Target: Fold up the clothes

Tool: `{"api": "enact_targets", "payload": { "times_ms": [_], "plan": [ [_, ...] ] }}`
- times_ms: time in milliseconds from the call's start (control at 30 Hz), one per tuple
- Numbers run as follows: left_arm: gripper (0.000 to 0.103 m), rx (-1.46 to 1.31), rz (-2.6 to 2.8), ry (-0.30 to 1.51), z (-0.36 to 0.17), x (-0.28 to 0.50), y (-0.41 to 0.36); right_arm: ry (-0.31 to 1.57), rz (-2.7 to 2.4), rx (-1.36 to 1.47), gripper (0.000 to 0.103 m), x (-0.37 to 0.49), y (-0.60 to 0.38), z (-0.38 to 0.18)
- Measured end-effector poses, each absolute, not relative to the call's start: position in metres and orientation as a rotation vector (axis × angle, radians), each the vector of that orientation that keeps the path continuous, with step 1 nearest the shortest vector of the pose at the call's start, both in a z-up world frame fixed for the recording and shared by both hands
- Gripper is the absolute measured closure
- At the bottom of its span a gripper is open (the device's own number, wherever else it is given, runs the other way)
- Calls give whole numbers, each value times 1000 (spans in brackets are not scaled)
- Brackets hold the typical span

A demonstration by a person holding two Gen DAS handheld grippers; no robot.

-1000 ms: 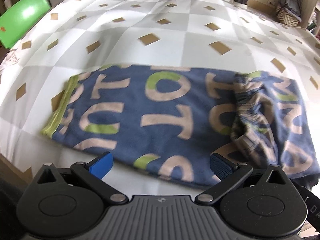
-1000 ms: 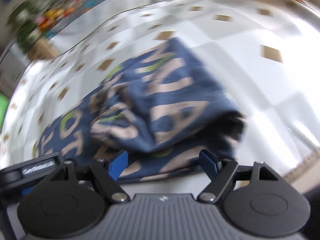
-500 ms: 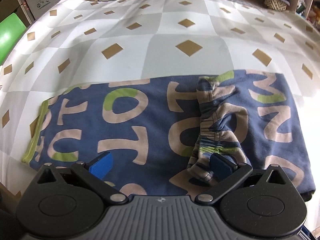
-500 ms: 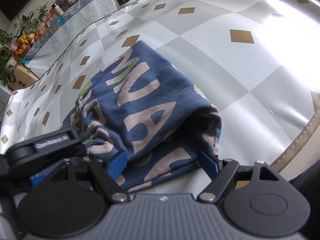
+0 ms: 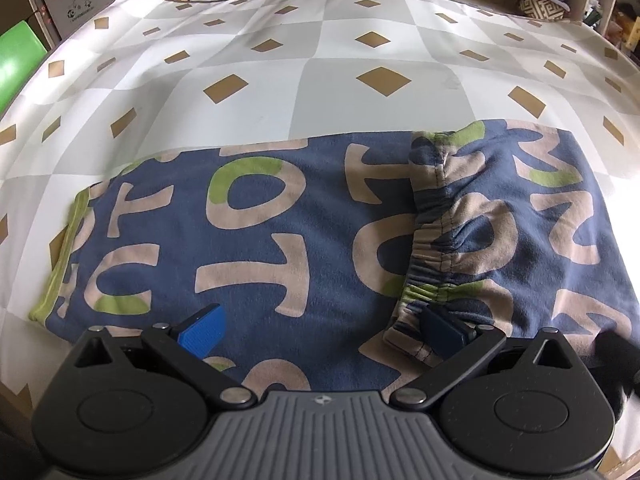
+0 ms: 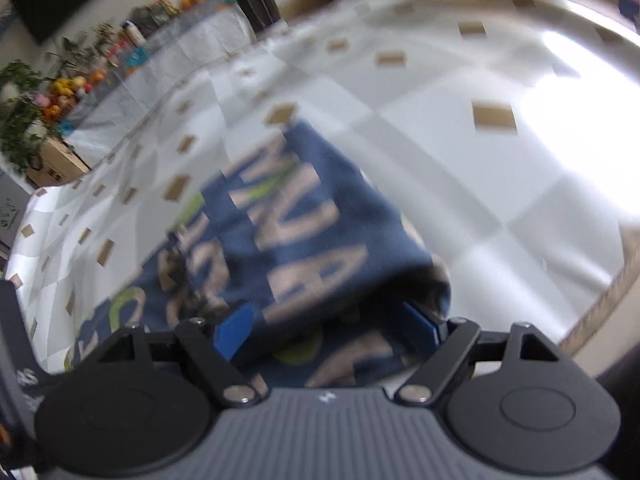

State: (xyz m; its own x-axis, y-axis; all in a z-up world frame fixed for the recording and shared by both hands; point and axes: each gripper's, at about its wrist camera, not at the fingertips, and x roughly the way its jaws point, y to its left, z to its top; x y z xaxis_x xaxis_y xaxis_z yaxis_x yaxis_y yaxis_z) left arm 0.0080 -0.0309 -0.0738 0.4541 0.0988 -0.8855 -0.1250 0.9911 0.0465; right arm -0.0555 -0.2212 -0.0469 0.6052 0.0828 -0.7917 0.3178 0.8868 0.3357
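Note:
Blue trousers with big beige and green letters lie flat on the checked bed sheet, the elastic waistband folded back over the right part. My left gripper is open, low over the near edge of the trousers, its right fingertip at the waistband's near end. In the blurred right wrist view the folded right end of the trousers lies between the open fingers of my right gripper; whether the fingers touch it I cannot tell.
The white and grey sheet with brown diamonds covers the bed. A green object stands at far left, a patterned basket at far right. The bed's brown edge runs at right. Plants and fruit line the far wall.
My left gripper has come in lower and to the right over the trousers. My right gripper has pushed in around the folded right end, which has lifted slightly.

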Motion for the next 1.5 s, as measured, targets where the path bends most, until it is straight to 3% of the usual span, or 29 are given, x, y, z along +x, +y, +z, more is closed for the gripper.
{"api": "enact_targets", "payload": {
  "times_ms": [200, 400, 633, 933, 1200, 1500],
  "plan": [
    [0, -74, 152, 1111, -74, 7, -23, 803, -95, 356, 23, -43, -216, -37],
    [0, -83, 164, 1131, -69, 10, -20, 950, -76, 305, 23, -26, -215, -70],
    [0, -131, 161, 1143, -73, -1, -7, 959, -31, 123, 15, -32, -193, -80],
    [0, -131, 220, 1202, -83, -14, 11, 952, -5, 120, 14, -32, -194, -73],
    [0, -199, 280, 1199, -83, -23, 40, 822, 140, 34, 14, -41, -173, -50],
    [0, -292, 368, 1191, -80, -31, 85, 875, 212, 56, 14, -39, -158, -54]
  ]
}}
